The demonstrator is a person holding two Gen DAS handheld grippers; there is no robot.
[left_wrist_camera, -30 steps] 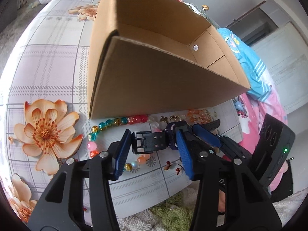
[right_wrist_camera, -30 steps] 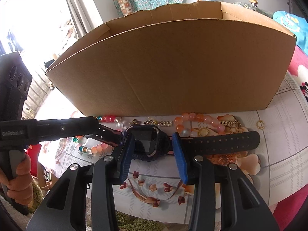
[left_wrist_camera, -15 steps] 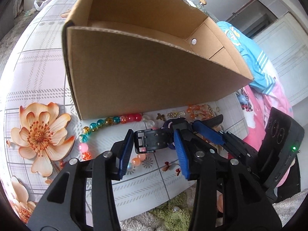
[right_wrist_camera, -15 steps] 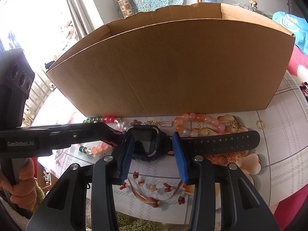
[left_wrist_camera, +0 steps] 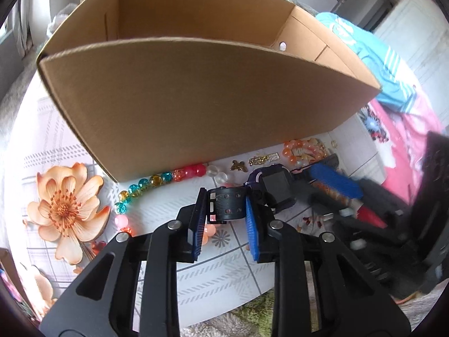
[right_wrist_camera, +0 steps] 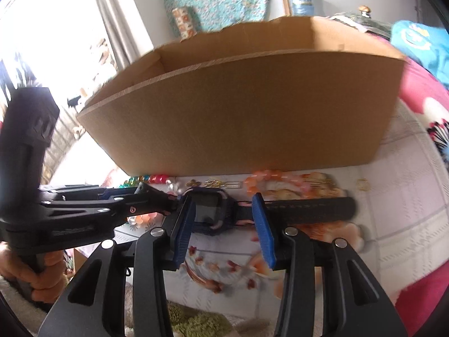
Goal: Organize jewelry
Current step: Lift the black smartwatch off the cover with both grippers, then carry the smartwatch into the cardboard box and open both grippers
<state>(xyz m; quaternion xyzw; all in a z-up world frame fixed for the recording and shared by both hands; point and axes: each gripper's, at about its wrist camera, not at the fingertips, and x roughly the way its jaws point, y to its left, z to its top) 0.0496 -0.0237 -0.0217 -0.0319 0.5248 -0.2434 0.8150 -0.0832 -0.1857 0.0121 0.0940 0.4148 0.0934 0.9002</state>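
A dark blue smartwatch (right_wrist_camera: 209, 210) hangs just above the flowered tablecloth (left_wrist_camera: 224, 266), in front of the cardboard box (left_wrist_camera: 196, 98). My right gripper (right_wrist_camera: 223, 224) grips its case from both sides, the jaws easing open slightly. The long strap (right_wrist_camera: 308, 210) sticks out to the right. My left gripper (left_wrist_camera: 226, 221) is closing on the buckle end of the strap (left_wrist_camera: 227, 206), and both blue pads touch it. In the left wrist view one blue pad (left_wrist_camera: 334, 181) of the right gripper shows beside the watch face (left_wrist_camera: 276, 189).
A string of coloured beads (left_wrist_camera: 157, 181), a butterfly charm (left_wrist_camera: 238, 165), gold pieces (left_wrist_camera: 262, 160) and an orange bead bracelet (right_wrist_camera: 263, 177) lie along the foot of the box (right_wrist_camera: 238, 126). A gold ring (right_wrist_camera: 362, 184) lies at the right. A hand (right_wrist_camera: 36, 280) holds the left gripper.
The left jaws have narrowed onto the buckle strap, and that gripper has rolled and shifted, so the box now faces it. The right gripper has risen a little with the watch.
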